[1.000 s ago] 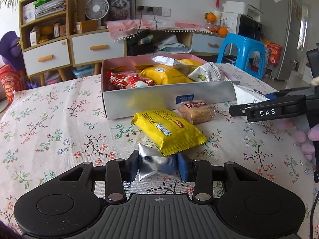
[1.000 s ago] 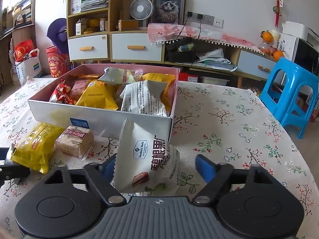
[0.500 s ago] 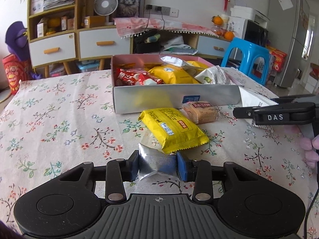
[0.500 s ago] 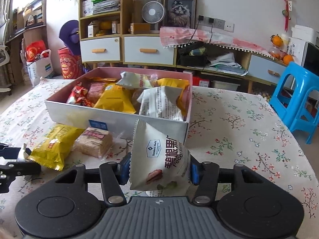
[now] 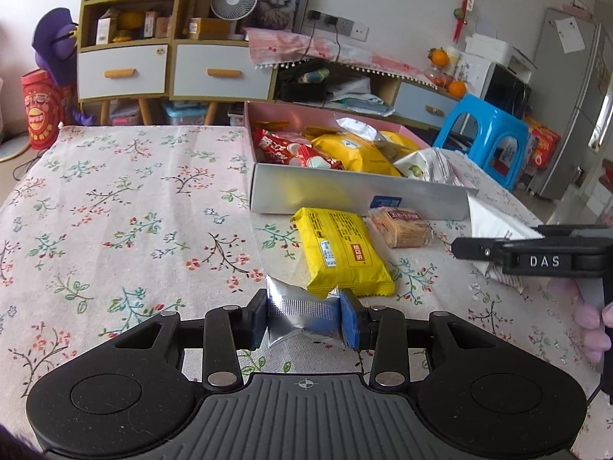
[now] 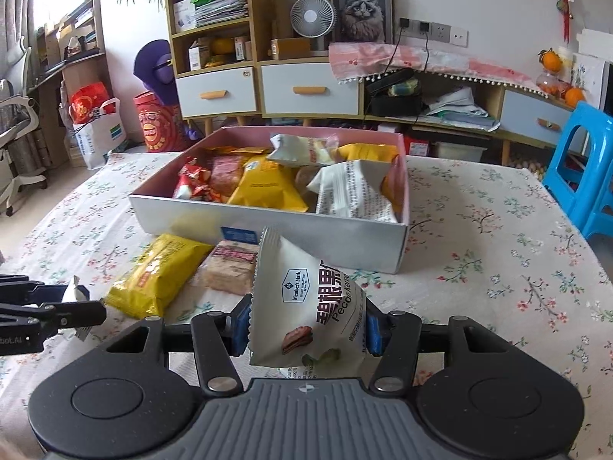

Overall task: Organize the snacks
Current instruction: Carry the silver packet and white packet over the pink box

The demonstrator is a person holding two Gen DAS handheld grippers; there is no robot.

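Across the floral tablecloth [image 5: 126, 207] I see the snack box [image 6: 268, 226], white outside and pink inside, already crowded with red, yellow and white packets. Just in front of its near wall lie a yellow packet [image 5: 341, 253] and, right beside it, a clear-wrapped cracker pack [image 5: 400, 226], both flat on the cloth. My right gripper [image 6: 306, 329] has just been closing and its blue pads now clamp the white pecan packet [image 6: 302, 299], which stands upright between them, near the box's front wall. My left gripper [image 5: 302, 316] is clenched on a small silver foil packet [image 5: 299, 312], pinched at its crimped middle, its far corner touching the yellow packet's near edge.
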